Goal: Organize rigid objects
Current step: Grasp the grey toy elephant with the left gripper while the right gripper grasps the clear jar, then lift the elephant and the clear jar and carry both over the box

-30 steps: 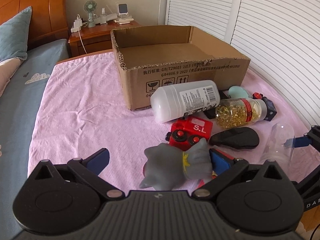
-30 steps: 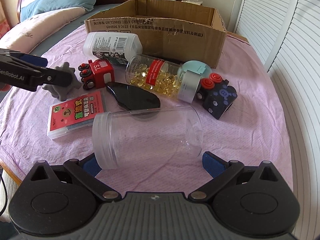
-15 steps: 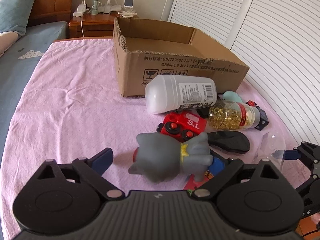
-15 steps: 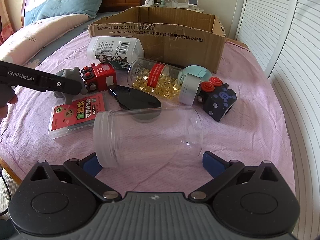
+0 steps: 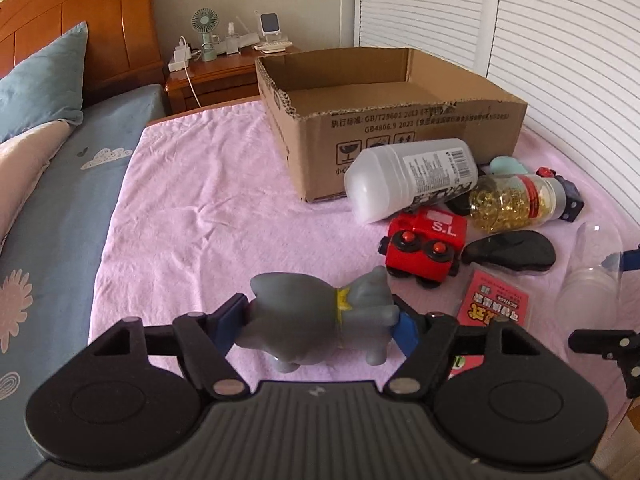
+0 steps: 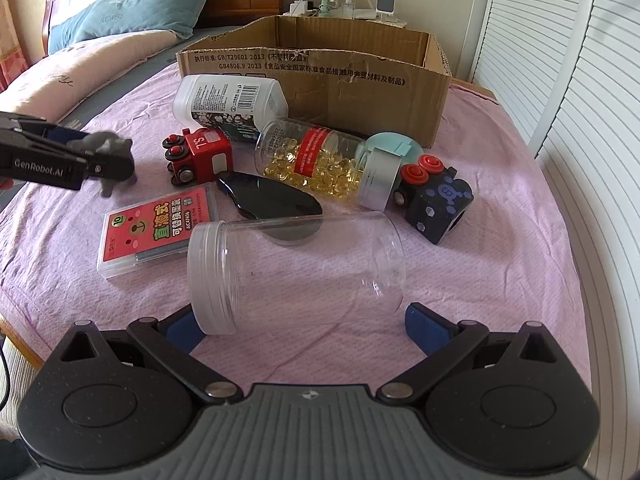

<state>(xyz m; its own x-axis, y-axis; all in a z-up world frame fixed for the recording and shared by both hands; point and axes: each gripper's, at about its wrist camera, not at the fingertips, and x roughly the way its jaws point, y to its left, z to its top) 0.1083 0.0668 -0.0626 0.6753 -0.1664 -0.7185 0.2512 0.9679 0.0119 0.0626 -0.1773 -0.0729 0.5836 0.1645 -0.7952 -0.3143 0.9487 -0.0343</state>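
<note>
Grey rubbery animal figure (image 5: pixel 320 312) is clamped between the blue pads of the left gripper (image 5: pixel 322 322), lifted clear of the pink sheet (image 5: pixel 200 208). Left wrist view: ahead stands the open cardboard box (image 5: pixel 392 120). Between gripper and box lie a white bottle (image 5: pixel 412 178) on its side against the box wall, a red toy train (image 5: pixel 426 240) just in front of it, a capsule jar (image 5: pixel 516 202), a black oval case (image 5: pixel 510 250) and a pink card box (image 5: pixel 496 300).

Right wrist view: right gripper (image 6: pixel 308 326) is spread wide, its pads flanking an empty clear jar (image 6: pixel 296 268) that lies on its side on the sheet; the left pad sits at the jar's lidded end, contact not certain. Beyond the jar, the black case, pink card box (image 6: pixel 160 228), capsule jar (image 6: pixel 324 164), a dark blue toy block with red buttons (image 6: pixel 436 204) and the red train (image 6: pixel 200 156) crowd the path to the cardboard box (image 6: pixel 320 76). At far left, the left gripper (image 6: pixel 86 156) holds the grey figure (image 6: pixel 112 156) above the sheet.
</note>
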